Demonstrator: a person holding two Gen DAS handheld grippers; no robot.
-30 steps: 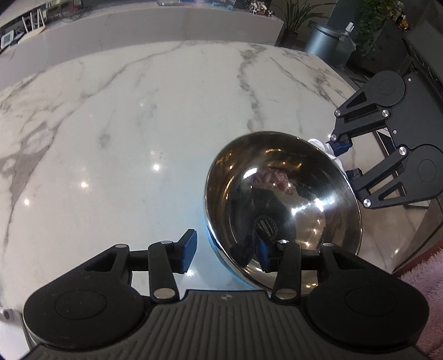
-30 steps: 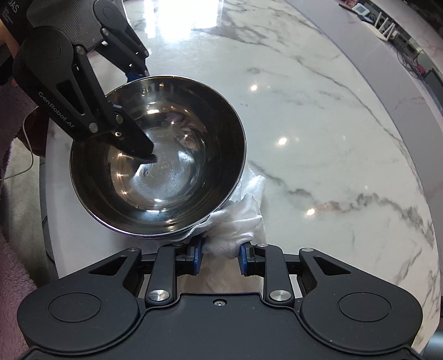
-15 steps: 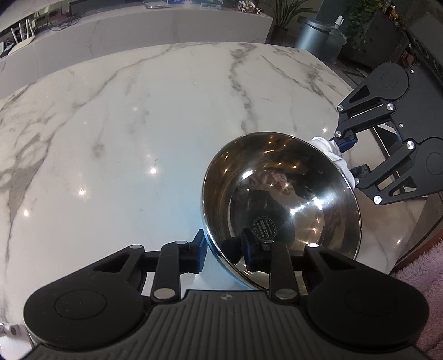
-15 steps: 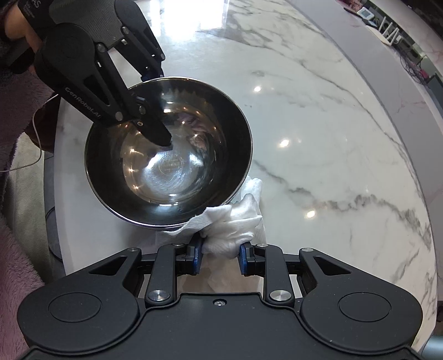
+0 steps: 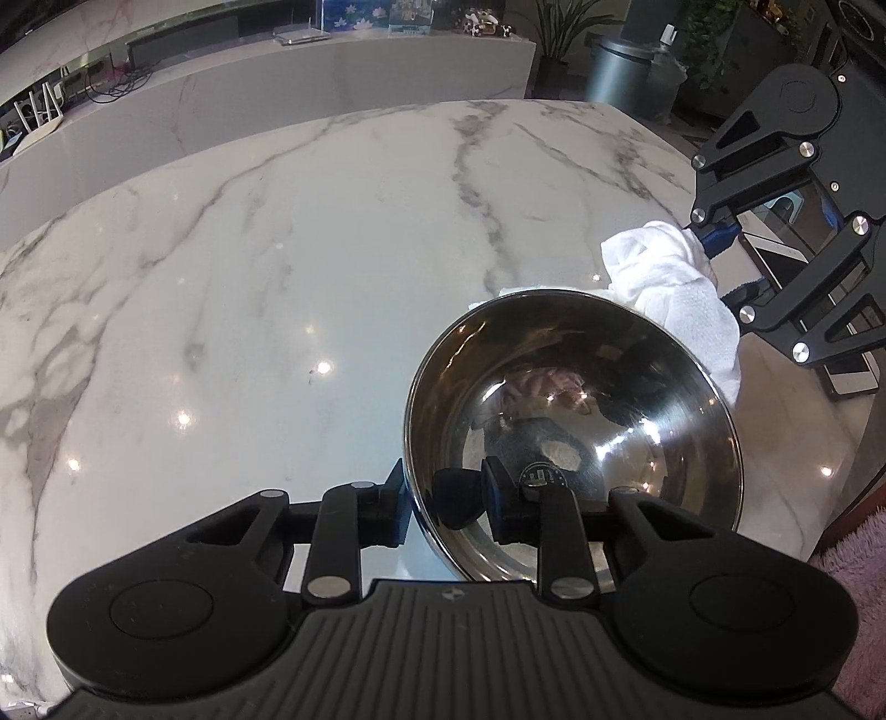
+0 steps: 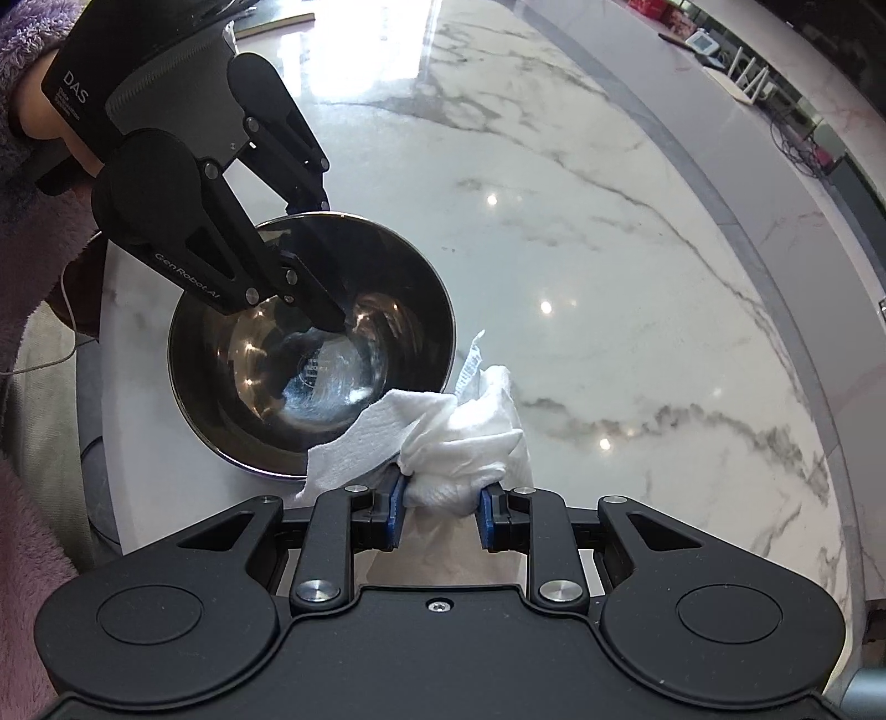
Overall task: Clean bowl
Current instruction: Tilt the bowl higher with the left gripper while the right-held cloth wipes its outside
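A shiny steel bowl (image 5: 576,421) is tilted above the marble table, its inside facing both cameras. My left gripper (image 5: 443,507) is shut on the bowl's near rim, one finger outside the wall and one inside. In the right wrist view the same bowl (image 6: 310,360) sits at centre left with the left gripper (image 6: 326,277) clamped over its far rim. My right gripper (image 6: 437,507) is shut on a crumpled white cloth (image 6: 459,432), which hangs at the bowl's near edge. From the left wrist view the cloth (image 5: 670,288) shows just behind the bowl, with the right gripper (image 5: 731,260) beyond it.
The white marble table (image 5: 277,288) stretches wide to the left and far side. Its curved edge (image 6: 819,387) runs along the right in the right wrist view. A purple fleecy sleeve (image 6: 22,50) and hand hold the left gripper. A grey bin (image 5: 626,72) and plants stand past the table.
The left gripper has closed onto the bowl's rim and lifted and tilted the bowl. The cloth in the right gripper now rises to the bowl's rim instead of lying under it.
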